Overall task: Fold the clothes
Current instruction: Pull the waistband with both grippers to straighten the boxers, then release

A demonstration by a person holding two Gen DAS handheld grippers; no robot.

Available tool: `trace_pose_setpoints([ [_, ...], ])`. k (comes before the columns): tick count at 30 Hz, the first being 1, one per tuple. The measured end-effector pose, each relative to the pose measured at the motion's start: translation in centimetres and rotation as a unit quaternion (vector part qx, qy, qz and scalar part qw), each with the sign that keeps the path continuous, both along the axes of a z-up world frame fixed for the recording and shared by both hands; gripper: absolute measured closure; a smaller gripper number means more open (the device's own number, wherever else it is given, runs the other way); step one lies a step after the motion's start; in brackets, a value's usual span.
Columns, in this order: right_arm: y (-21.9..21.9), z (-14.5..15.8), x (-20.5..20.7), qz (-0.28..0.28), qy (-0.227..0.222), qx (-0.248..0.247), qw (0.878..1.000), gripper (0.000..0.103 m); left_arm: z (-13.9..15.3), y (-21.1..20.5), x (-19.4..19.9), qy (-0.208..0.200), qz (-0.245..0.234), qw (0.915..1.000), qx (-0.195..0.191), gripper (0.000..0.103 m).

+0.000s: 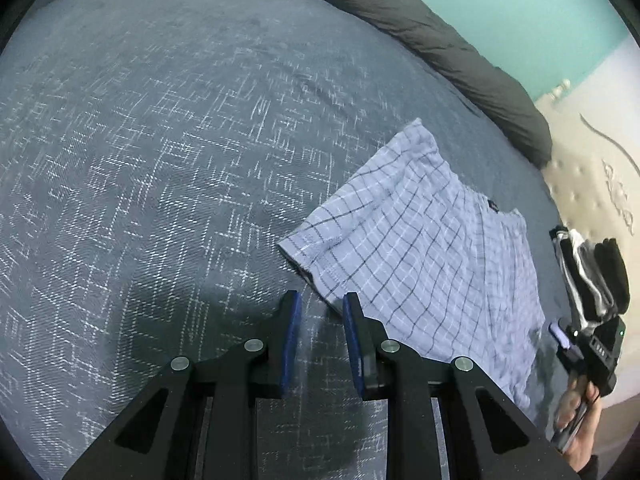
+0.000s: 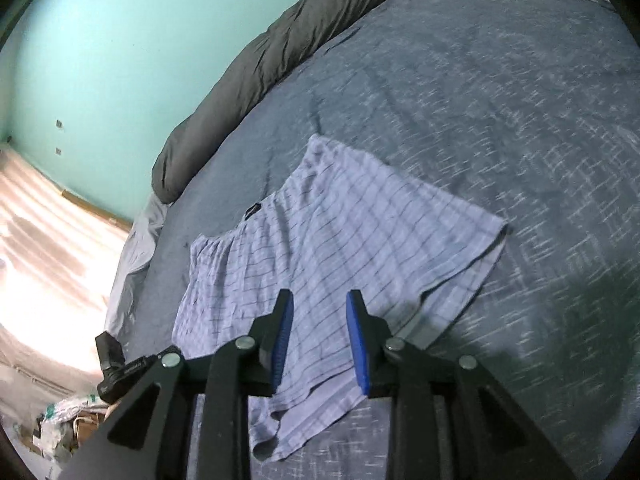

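While both fingers gape empty, checked shorts (image 2: 332, 240) lie beyond.

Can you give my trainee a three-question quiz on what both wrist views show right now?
1. True or false: the checked shorts lie spread on the grey bedspread, gripped by neither tool.
2. Multiple choice: what lies along the bedspread's far edge, against the turquoise wall? A) a dark rolled duvet B) a wooden chair C) a laundry basket
3. Fill in: in the left wrist view, the left tool hangs over the bedspread just off the shorts' ____ edge.

Key:
1. True; the left tool and the right tool both stand open with nothing between the pads.
2. A
3. Near
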State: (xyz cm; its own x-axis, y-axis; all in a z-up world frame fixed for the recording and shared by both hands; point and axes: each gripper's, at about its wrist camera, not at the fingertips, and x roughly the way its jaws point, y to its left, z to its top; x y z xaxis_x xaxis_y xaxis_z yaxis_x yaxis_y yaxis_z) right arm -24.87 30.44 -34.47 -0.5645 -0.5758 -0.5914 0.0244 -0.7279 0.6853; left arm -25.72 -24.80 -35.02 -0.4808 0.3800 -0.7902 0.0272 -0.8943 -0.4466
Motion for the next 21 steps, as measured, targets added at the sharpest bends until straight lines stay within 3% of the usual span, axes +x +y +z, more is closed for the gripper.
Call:
trace_pose_setpoints([
  [6,-0.5,-0.7,-0.2,0.008,0.000,-0.001,1.000,0.076,-0.8,0.4,-0.4,0.003,0.007,0.9999,0.007,0.082],
  [10,-0.2,-0.9,-0.3,0.005,-0.005,-0.019,1.000,0.076,-0.4,0.6,-0.3,0.011,0.003,0.9999,0.004,0.099],
  [21,-0.3,-1.2,-0.5,0.004,-0.012,-0.031,0.999,0.076,1.0,-0.5,0.6,0.027,0.013,0.9994,0.016,0.102],
])
